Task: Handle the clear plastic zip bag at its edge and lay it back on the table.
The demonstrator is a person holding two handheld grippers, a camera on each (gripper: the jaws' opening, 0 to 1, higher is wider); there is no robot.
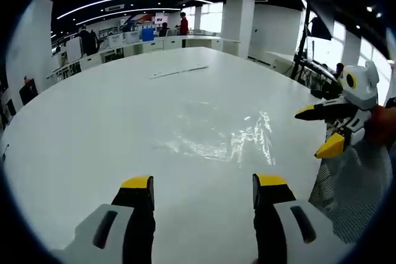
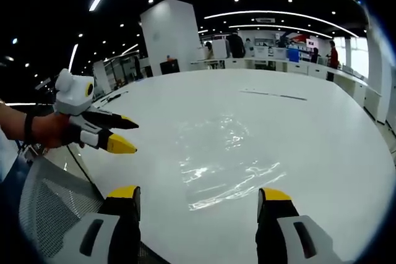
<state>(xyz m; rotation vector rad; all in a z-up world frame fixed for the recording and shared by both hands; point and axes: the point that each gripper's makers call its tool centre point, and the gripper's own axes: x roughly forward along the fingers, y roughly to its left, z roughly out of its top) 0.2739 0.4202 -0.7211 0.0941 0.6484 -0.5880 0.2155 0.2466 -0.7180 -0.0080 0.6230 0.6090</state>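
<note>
White round worktop point(image 1: 93, 122) carries the clear plastic zip bag point(image 1: 216, 134) lying flat; left tool point(image 1: 203, 191) and right tool point(image 2: 199, 202) hover near it, jaws apart, empty.

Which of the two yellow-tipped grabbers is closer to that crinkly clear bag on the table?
Hard to call. In both views the clear plastic zip bag lies flat just ahead of the open jaws, so the left gripper and right gripper seem similarly near, neither touching it.

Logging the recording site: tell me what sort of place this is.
Probably a large open-plan office or lab hall. A big round white table holds the clear plastic zip bag, rows of desks with monitors line the far side, and long strip ceiling lights curve overhead.
</note>
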